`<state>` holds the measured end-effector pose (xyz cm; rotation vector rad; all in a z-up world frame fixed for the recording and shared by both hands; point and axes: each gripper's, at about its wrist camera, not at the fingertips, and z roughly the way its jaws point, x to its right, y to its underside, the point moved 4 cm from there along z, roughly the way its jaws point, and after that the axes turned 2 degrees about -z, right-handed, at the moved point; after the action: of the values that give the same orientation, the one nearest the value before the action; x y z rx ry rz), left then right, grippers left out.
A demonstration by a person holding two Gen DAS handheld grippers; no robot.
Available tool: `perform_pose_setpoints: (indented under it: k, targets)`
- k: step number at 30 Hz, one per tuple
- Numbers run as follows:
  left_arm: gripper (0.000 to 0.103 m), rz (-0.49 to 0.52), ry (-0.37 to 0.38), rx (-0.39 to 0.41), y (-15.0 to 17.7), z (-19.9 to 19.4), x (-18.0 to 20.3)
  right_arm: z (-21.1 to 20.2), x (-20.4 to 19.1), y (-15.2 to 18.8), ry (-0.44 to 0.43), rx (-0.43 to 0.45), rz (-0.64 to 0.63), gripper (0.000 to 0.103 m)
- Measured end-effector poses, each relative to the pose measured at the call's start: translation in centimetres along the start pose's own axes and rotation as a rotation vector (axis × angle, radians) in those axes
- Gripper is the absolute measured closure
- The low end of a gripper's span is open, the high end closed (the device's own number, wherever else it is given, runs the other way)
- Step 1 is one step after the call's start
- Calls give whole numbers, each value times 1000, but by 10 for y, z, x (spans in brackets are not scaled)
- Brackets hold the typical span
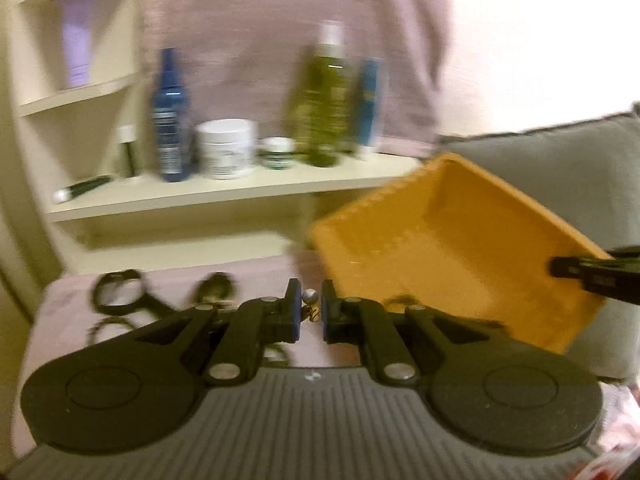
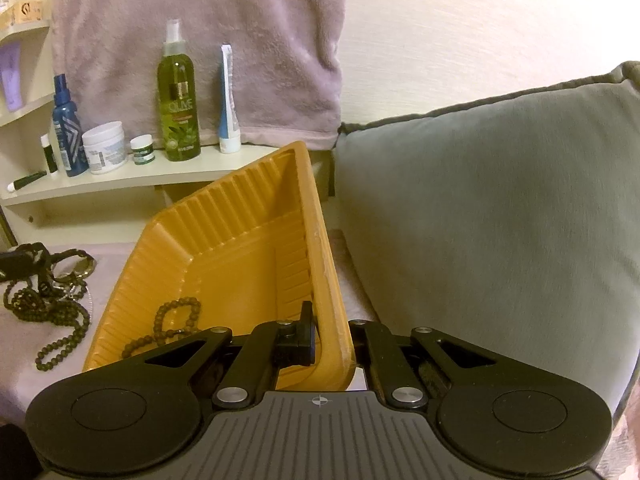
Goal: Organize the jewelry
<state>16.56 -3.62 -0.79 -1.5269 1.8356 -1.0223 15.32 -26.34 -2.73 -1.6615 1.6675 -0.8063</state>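
Note:
My left gripper (image 1: 311, 314) is shut on a small piece of jewelry with a silver bead (image 1: 309, 295) and holds it above the pink cloth. The orange ribbed tray (image 1: 460, 240) hangs tilted to its right. My right gripper (image 2: 332, 336) is shut on the tray's right rim (image 2: 328, 280) and holds the tray tilted. A brown bead bracelet (image 2: 172, 320) lies inside the tray. More jewelry lies on the cloth at the left: dark bead necklaces (image 2: 52, 312), a watch (image 2: 84, 266) and black rings (image 1: 120, 292). The left wrist view is blurred.
A cream shelf (image 2: 132, 178) behind holds a blue bottle (image 2: 66, 128), a white jar (image 2: 104, 146), a small green jar (image 2: 143, 150), an olive spray bottle (image 2: 179, 100) and a tube (image 2: 228, 100). A grey cushion (image 2: 500, 220) fills the right. A pink towel (image 2: 200, 20) hangs behind.

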Motion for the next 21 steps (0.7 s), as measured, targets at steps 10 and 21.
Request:
perform_pose_setpoints:
  k: [10,21]
  targets:
    - [95,72,118,-50,16,15,51,0,0,1,-5,-1,0,98]
    - [94,103,167,-90,30,24,73,0,0,1,-5,-3,2,98]
